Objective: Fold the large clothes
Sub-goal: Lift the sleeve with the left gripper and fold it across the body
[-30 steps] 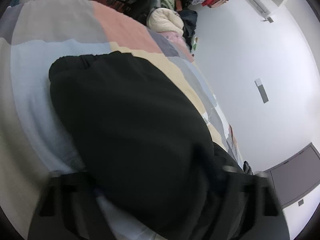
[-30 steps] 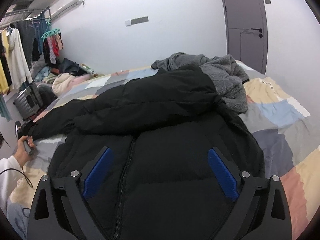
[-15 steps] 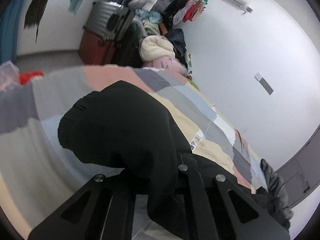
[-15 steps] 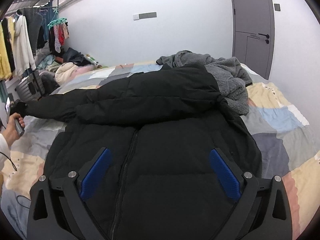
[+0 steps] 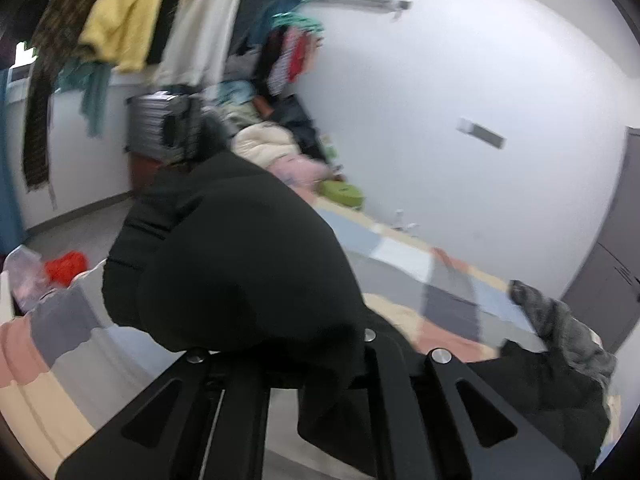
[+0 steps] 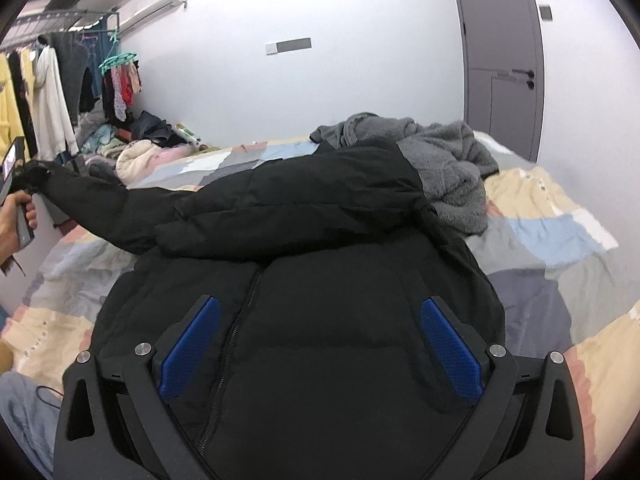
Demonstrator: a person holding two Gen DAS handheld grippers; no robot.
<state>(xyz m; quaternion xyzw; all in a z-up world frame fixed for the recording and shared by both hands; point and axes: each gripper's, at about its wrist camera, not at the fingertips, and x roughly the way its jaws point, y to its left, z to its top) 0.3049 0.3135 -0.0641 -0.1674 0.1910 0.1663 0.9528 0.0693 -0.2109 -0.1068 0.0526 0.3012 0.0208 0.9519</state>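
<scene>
higher now, my left claw [image 5: 320,354] lifts the clamped sleeve [image 5: 240,256] off the bed's [image 6: 560,240] edge; my right claw [image 6: 318,344] gapes wide above the jacket [image 6: 340,300].

The black puffer jacket [image 6: 320,248] is matt, smooth quilted cloth. Beside it, upper right, the grey fleece garment [image 6: 448,176] looks fuzzy and rough. The patchwork bedsheet [image 6: 560,240] is soft, crinkled cloth. The right gripper's blue finger pads [image 6: 450,348] look like textured rubber on matt black plastic.
</scene>
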